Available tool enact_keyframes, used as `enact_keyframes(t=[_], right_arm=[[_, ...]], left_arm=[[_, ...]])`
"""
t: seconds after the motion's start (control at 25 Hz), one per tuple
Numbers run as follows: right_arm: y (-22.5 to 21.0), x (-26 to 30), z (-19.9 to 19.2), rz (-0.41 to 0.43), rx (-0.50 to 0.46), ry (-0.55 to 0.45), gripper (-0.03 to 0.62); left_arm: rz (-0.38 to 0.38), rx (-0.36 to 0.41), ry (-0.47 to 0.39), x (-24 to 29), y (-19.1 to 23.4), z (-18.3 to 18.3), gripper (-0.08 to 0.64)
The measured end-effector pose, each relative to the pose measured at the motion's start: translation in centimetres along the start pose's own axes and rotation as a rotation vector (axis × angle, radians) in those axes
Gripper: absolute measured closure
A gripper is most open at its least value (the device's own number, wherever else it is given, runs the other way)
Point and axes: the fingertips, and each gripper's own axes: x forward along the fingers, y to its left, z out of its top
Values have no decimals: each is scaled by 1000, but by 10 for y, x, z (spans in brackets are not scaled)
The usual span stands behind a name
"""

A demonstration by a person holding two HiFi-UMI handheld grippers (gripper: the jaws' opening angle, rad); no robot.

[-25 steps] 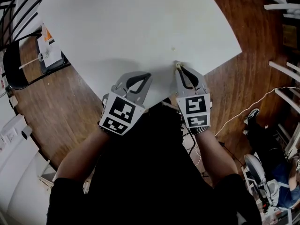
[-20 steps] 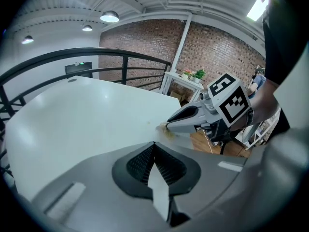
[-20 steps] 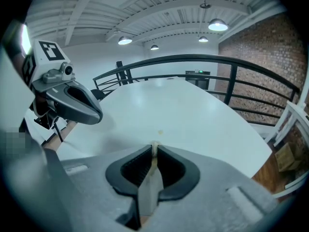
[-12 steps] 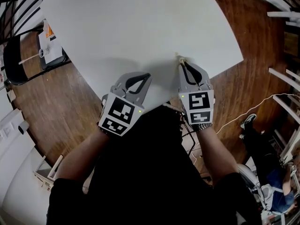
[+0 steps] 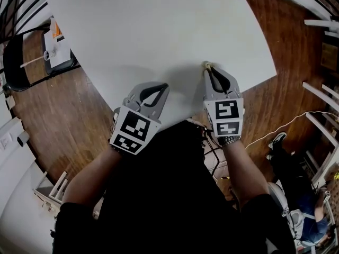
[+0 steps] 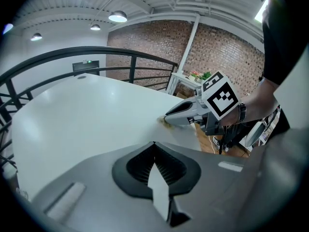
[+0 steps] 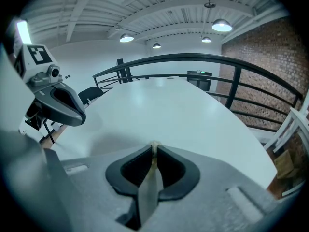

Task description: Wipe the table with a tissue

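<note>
The white table (image 5: 159, 25) fills the upper head view. My right gripper (image 5: 206, 66) lies low over its near right edge, shut on a small yellowish wad of tissue (image 5: 206, 65) that touches the tabletop. The right gripper view shows that tissue (image 7: 154, 147) pinched at the tips of the closed jaws. In the left gripper view the right gripper (image 6: 167, 119) rests with the tissue (image 6: 163, 122) on the table. My left gripper (image 5: 165, 84) hovers over the table's near edge to the left of it, jaws shut with nothing between them (image 6: 154, 146).
A black chair (image 5: 18, 62) with papers (image 5: 55, 46) stands left of the table on the wooden floor (image 5: 63, 120). A black railing (image 7: 231, 81) runs beyond the table. White shelving (image 5: 320, 89), a cable and a person's shoe (image 5: 278, 139) are at the right.
My right gripper has slid the tissue a little farther from me and to the right across the table. The left gripper has hardly moved.
</note>
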Motion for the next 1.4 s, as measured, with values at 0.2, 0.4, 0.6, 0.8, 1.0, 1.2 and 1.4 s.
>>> enact_keyframes(t=[0.2,0.4,0.6,0.8,1.0,1.2,1.4], right_arm=[[-1,2,3,5,-7,2,566],[3,6,7,12,-18,4,566],[6,8,10,19,-30,3,566],[11,11,13,25,-40,6,566],[18,16,15,36,-46,9,566],[24,16,16,44,-50,9,566],[36,11,15,54,-59,4,567]], left_arm=[[10,-11,-5,-2,2,1,545],[22,-22,-9,-5,6,-2,545],[30,-31,-13,-8,7,-3,545],[40,-39,-17,-13,11,-6,545],[51,-48,-23,-19,15,-9,545],[59,-52,-28,-23,16,-12,545],[62,-48,-38,-29,14,-14,545]])
